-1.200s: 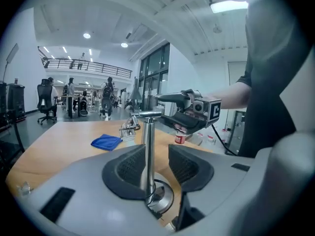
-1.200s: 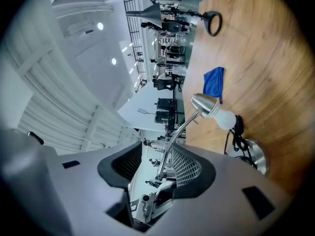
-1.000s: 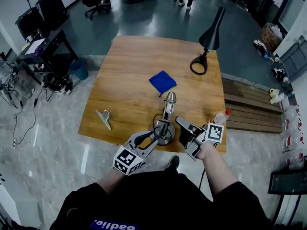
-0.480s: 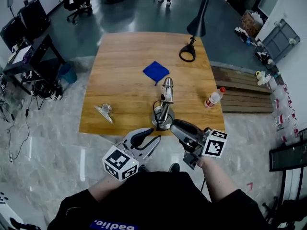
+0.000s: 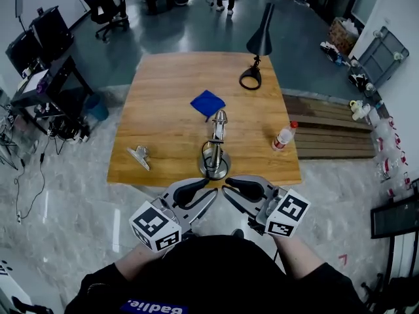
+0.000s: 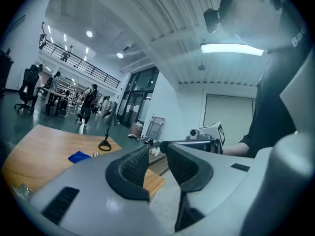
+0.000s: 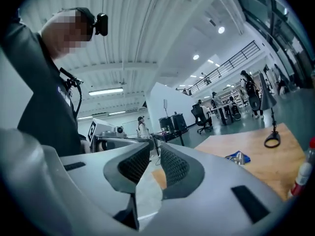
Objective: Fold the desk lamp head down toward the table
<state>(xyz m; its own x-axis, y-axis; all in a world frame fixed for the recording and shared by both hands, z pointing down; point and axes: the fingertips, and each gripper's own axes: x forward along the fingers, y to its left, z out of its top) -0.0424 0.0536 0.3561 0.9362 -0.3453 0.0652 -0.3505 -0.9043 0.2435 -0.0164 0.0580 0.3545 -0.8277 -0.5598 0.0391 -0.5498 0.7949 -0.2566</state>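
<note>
the silver desk lamp (image 5: pixel 215 150) is standing on its round base (image 5: pixel 214 167) close to the near edge of the wooden table (image 5: pixel 163 84), about midway along that edge. its arm is leaning away from the person and its small head (image 5: pixel 220 118) is sitting at the far end, just short of a blue cloth (image 5: pixel 207 103). neither gripper is touching it.

the left gripper (image 5: pixel 204 191) and the right gripper (image 5: pixel 234 190) are hanging off the table, just in front of the person's chest, with their tips pointing at each other and nearly meeting. the left gripper's jaws are standing slightly apart with nothing between them. the right gripper's jaws have just been closing; a narrow gap is showing between the pads and they are holding nothing.

a plastic bottle (image 5: pixel 283 136) is lying near the table's right edge, a metal clip (image 5: pixel 141 156) near the left front corner, and a black lamp (image 5: pixel 257 48) is standing at the far side.
</note>
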